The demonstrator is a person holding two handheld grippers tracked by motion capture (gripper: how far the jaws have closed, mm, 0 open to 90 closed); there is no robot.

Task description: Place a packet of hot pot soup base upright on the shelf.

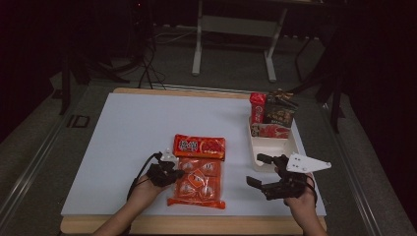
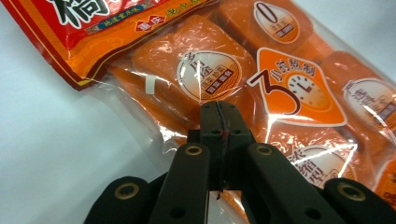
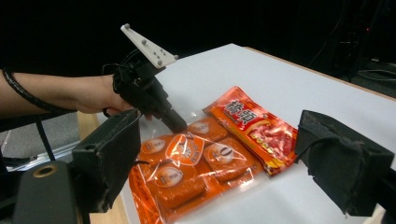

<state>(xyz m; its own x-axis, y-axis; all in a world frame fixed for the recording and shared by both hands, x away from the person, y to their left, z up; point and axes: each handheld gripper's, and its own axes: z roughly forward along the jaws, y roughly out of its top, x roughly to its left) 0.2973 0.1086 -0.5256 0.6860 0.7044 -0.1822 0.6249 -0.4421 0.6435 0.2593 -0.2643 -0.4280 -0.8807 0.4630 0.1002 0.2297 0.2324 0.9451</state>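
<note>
An orange snack bag point(image 1: 199, 172) with a red header and a clear window showing several wrapped pieces lies flat at the front middle of the white board point(image 1: 137, 128). My left gripper point(image 1: 180, 173) rests on the bag's left side. In the left gripper view its jaws are pressed together, and the gripper point(image 2: 218, 111) has its tip lying on the clear film of the bag point(image 2: 280, 93); whether film is pinched I cannot tell. My right gripper point(image 1: 256, 169) hovers open to the right of the bag, holding nothing. Its view looks between wide-apart jaws at the bag point(image 3: 210, 158) and the left gripper point(image 3: 178, 126).
A white tray point(image 1: 275, 147) stands at the board's right side, beside my right gripper. A red packet point(image 1: 257, 108) and dark packets point(image 1: 280, 114) stand upright in its far end. The wooden table edge point(image 1: 196, 225) runs along the front. A desk frame point(image 1: 233, 29) stands beyond.
</note>
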